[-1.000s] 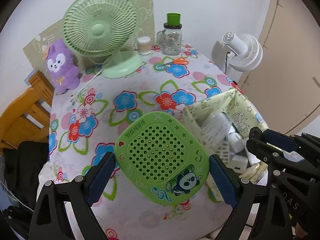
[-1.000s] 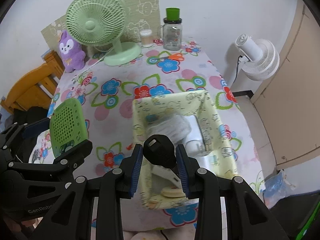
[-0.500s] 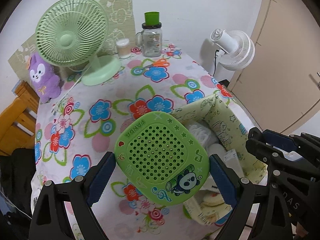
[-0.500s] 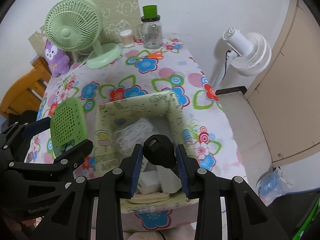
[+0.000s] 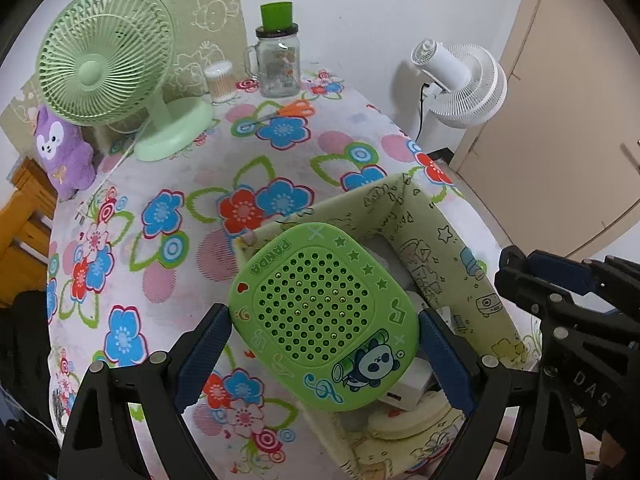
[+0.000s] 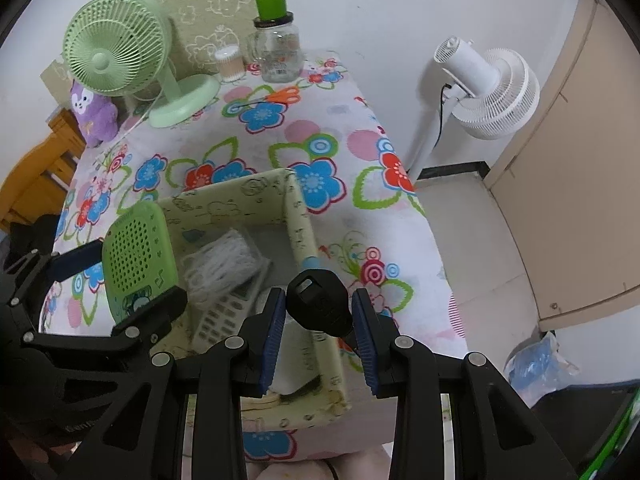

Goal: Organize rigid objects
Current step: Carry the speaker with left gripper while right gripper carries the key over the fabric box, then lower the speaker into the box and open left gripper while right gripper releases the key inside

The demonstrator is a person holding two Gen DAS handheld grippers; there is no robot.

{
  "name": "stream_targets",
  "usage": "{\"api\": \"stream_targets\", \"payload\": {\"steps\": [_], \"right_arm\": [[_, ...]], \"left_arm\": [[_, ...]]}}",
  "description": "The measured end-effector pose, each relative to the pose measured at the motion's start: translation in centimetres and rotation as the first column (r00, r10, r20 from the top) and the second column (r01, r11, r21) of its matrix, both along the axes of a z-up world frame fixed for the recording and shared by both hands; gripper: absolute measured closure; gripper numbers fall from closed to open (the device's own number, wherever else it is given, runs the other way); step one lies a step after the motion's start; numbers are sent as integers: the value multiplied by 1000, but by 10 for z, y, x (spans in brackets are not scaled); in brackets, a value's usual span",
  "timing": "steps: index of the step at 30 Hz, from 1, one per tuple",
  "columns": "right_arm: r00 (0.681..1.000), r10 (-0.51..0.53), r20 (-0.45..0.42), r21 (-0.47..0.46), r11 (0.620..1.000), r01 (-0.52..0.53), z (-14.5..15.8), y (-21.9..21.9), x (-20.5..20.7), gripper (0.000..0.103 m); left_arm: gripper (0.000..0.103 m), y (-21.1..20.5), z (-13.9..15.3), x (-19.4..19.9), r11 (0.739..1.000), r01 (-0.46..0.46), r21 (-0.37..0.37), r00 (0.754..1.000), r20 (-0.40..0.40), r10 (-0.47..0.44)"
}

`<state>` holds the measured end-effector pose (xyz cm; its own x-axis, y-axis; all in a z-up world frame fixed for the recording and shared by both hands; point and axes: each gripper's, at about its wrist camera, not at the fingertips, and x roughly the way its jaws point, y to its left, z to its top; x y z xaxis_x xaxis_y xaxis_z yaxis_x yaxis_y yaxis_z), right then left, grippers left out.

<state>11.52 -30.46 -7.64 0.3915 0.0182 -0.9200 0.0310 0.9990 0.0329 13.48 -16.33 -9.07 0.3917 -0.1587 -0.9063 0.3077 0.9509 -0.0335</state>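
My left gripper (image 5: pixel 325 332) is shut on a green perforated panda case (image 5: pixel 324 316), held flat and tilted above the near left part of a pale yellow-green fabric box (image 5: pixel 440 236). From the right wrist view that case (image 6: pixel 138 256) hangs over the box's left wall. My right gripper (image 6: pixel 320 316) is shut on a black plug (image 6: pixel 320 306), over the right wall of the box (image 6: pixel 298 216). Inside the box lie a white coiled cable (image 6: pixel 224 264), a white remote (image 6: pixel 228 312) and other white items.
On the flowered tablecloth (image 5: pixel 160 184) stand a green desk fan (image 5: pixel 108 56), a purple plush (image 5: pixel 64 152), a glass jar with a green lid (image 5: pixel 278 60), a cotton-swab tub (image 5: pixel 220 80) and orange scissors (image 5: pixel 292 110). A white floor fan (image 6: pixel 488 88) stands right of the table. A wooden chair (image 5: pixel 24 216) is at the left.
Both grippers have moved rightward across the table with their loads. The panda case, which hung beside the box, is now over its left part, and the black plug now hangs over the right wall.
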Motion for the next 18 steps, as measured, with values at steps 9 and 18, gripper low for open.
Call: {"api": "stream_targets", "payload": {"steps": [9, 18], "right_arm": [[1000, 14, -27, 1, 1000, -14, -12, -16, 6, 66], [999, 21, -39, 14, 1000, -21, -16, -21, 3, 66]], "left_arm": [[9, -22, -23, 2, 999, 15, 46, 999, -31, -13], [8, -30, -30, 7, 997, 28, 78, 999, -23, -26]]}}
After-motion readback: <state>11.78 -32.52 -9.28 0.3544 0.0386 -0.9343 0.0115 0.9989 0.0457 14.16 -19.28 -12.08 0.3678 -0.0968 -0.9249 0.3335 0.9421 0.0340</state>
